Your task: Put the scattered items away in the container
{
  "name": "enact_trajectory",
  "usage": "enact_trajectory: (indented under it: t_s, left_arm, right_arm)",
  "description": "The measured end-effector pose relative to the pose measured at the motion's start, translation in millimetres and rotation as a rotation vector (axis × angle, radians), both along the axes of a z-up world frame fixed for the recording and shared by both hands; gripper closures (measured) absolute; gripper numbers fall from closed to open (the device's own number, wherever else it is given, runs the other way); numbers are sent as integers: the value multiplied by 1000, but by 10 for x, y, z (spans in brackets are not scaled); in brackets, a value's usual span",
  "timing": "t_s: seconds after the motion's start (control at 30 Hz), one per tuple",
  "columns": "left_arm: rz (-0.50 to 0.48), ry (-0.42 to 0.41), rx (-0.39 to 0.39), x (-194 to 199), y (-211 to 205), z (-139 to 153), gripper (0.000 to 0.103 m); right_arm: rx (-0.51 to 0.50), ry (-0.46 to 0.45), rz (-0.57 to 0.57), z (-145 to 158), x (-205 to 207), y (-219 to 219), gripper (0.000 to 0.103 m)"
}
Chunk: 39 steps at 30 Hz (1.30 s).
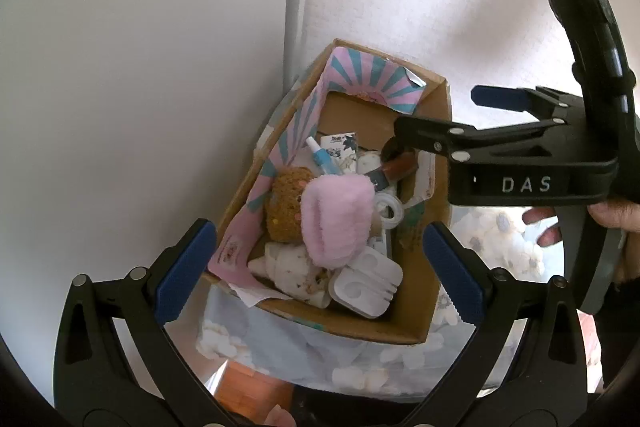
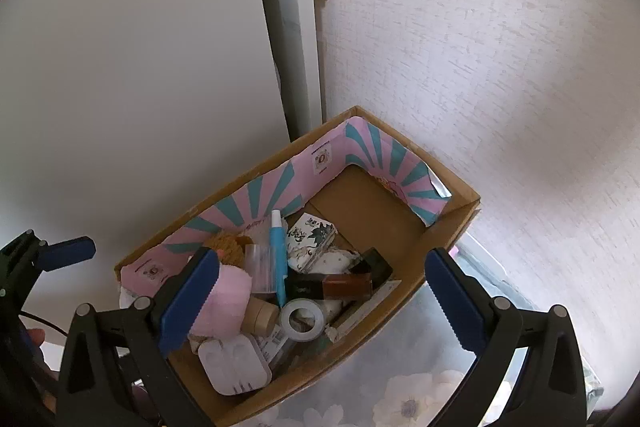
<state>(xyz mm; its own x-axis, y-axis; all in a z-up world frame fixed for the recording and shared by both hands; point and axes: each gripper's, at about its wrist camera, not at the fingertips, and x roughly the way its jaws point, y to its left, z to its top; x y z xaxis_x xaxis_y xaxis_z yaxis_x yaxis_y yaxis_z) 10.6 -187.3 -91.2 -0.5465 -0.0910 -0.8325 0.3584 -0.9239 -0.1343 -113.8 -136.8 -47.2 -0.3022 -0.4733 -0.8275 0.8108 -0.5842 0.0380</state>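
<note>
- Left wrist view: my left gripper [image 1: 316,267] hangs spread wide over the near end of the cardboard box [image 1: 434,155], holding nothing.
- Inside the box, a pink fluffy band [image 1: 334,219] lies on top of the pile, touching a brown knitted piece [image 1: 282,209] on its left.
- A white plastic case [image 1: 366,285] sits at the box's near end; a blue-and-white tube [image 1: 322,157] leans further back.
- My right gripper [image 1: 434,115] reaches in from the right above the box's right wall, its fingers apart, with a brown bottle [image 1: 400,167] just under the lower finger; I cannot tell whether they touch.
- Right wrist view: my right gripper [image 2: 322,299] is spread over the box [image 2: 452,227], empty.
- The brown bottle [image 2: 346,285] lies flat in the box's middle, beside a grey tape roll [image 2: 302,319] and the white case [image 2: 234,361].
- The box stands on a flowered cloth [image 2: 416,395] against the wall.
</note>
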Motion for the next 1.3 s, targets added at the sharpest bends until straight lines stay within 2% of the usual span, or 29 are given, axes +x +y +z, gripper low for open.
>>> enact_trajectory:
  t_s: [0.23,0.63,1.3]
  left_arm:
    - [24,12,-22,125,13,132,0]
    - [71,8,-46,169,-18,171,0]
    - [71,12,-58,232,-24,256,0]
  right_arm:
    - [3,10,9,50,76,10,1]
    - [-3,21,12,118,163,45,1]
    - [-19,37,22,279,199,127,1]
